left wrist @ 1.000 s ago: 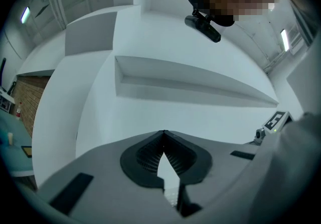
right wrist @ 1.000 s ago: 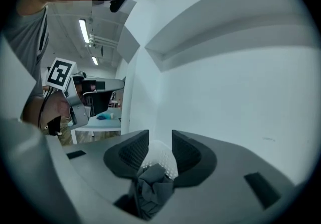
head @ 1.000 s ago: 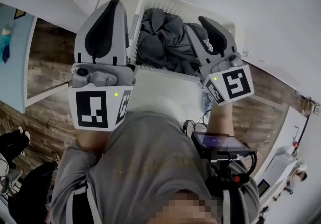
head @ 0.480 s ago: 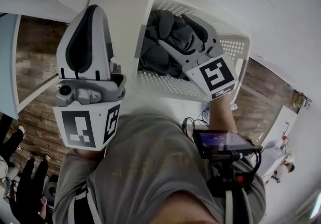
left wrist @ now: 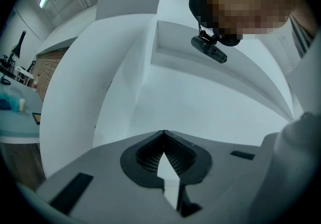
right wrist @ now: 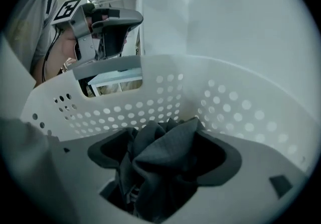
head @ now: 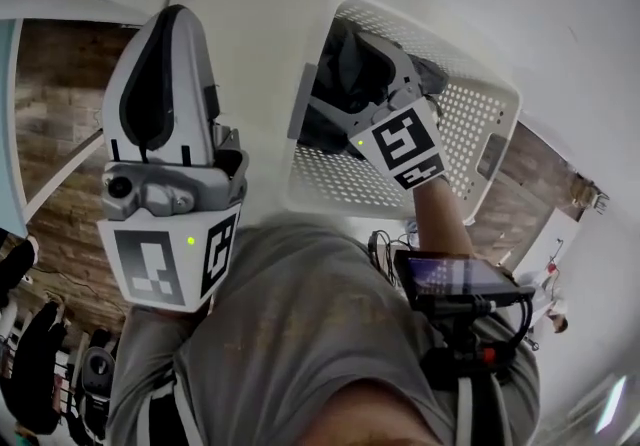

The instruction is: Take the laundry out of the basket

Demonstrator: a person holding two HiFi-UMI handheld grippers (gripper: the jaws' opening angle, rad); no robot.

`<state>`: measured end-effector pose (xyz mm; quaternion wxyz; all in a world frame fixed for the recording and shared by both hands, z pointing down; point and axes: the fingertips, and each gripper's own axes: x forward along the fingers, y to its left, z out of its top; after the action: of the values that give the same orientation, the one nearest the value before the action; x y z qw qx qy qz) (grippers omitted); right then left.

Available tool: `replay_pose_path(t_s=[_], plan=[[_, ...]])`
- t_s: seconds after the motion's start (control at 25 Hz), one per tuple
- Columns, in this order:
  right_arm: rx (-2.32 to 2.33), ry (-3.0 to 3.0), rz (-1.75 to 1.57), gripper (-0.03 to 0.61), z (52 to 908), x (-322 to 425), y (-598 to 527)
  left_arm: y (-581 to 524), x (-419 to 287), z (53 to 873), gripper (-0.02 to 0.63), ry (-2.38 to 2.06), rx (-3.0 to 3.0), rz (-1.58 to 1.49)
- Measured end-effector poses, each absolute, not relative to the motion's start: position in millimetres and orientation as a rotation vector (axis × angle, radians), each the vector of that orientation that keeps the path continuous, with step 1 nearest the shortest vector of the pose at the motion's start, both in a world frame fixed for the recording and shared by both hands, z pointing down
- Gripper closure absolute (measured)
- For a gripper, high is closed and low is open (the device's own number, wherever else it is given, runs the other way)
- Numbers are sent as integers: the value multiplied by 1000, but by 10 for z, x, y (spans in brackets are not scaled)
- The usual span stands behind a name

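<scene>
The right claw (head: 378, 74) is down inside the white basket (head: 480, 84). Its jaws are opening, with the dark gray laundry (right wrist: 165, 157) between them. The left claw (head: 165, 54) is shut tight and empty, beside the basket.

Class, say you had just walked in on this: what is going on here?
A person with a gripper in each hand is working at a white laundry basket. The right gripper is down inside the basket, and its jaws are opening with bunched dark grey laundry between them. The left gripper is held outside the basket, its jaws together and empty. The laundry has not yet been lifted out.
</scene>
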<state>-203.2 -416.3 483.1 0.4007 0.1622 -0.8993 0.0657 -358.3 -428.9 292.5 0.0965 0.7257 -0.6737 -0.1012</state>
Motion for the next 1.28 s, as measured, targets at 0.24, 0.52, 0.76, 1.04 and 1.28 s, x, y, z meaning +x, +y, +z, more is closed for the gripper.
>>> replay_pose_path(t_s=[0.24,0.52,0.76,1.04,1.28], plan=[[415,-2212,98,455,4943,-1967,-4197,-4227,-3574,2971,606,-1986,2140,-295],[529,-2300,181,546,4561,-1897,-4271,-4058,-3527,2833,606,-2007,2159,-274],[730,-2412,184,548,3968,-1602,-4280,-3803,-3391,2569,606,-2030,2198,-275],[906,-2573,101,548,3238,-1362,-4203,-3347,-3121,2113,606,-2079,2292,-270],[1018,-2717,-39,549,2439,-1272,-4048,-2819,-2999,1819,606,-2129,2316,-262]])
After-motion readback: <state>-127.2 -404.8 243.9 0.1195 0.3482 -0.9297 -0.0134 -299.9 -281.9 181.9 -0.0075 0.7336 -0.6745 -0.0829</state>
